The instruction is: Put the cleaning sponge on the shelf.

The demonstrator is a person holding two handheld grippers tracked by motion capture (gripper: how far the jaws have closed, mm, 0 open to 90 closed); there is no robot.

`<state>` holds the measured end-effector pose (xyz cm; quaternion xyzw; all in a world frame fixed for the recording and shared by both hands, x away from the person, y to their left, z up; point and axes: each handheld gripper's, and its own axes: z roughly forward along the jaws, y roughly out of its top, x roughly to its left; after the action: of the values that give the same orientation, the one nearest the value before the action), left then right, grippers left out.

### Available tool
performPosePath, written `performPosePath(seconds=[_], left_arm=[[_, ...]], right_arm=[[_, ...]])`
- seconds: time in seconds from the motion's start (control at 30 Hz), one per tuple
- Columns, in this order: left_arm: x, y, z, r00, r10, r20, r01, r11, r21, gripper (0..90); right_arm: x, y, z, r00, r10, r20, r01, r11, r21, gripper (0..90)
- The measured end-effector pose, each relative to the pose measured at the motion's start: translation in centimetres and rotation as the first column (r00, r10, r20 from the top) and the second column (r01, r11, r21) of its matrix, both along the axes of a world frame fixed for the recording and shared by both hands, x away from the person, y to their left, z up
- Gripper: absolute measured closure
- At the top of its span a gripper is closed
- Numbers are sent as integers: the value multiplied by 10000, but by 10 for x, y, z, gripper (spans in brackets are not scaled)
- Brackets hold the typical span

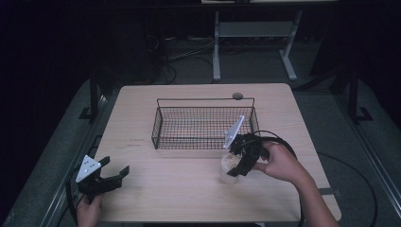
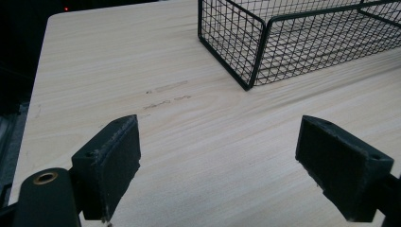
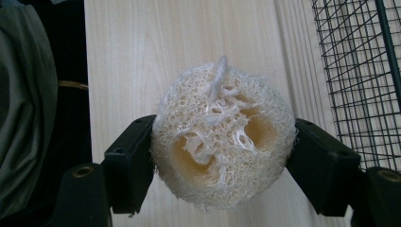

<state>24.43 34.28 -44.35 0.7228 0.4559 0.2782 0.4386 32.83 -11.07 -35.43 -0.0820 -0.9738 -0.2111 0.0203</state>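
Note:
A pale, round loofah sponge (image 3: 222,142) with a short string loop on top is clamped between the two black jaws of my right gripper (image 3: 222,130). In the high view the loofah (image 1: 228,164) is just off the wooden table (image 1: 179,194), in front of the right end of a black wire basket (image 1: 203,127), with my right gripper (image 1: 239,163) shut on it. Far from the loofah, my left gripper (image 1: 115,165) rests at the table's front left corner. Its jaws stand wide open with nothing between them (image 2: 220,127).
The basket (image 2: 255,52) is empty and sits mid-table; its wall (image 3: 359,71) is close beside the loofah. A small grey disc (image 1: 237,96) lies at the table's far edge. Bare wood lies between the two grippers. Dark floor, cables and a desk frame surround the table.

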Motion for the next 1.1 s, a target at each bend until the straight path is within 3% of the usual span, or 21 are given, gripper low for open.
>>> performPosePath(seconds=[1.1], left_arm=[[-1, 2, 1, 9999, 78, 70, -77, 9999, -64, 139]], right_arm=[[20, 21, 26, 9993, 300, 241, -290, 9988, -385, 279]])
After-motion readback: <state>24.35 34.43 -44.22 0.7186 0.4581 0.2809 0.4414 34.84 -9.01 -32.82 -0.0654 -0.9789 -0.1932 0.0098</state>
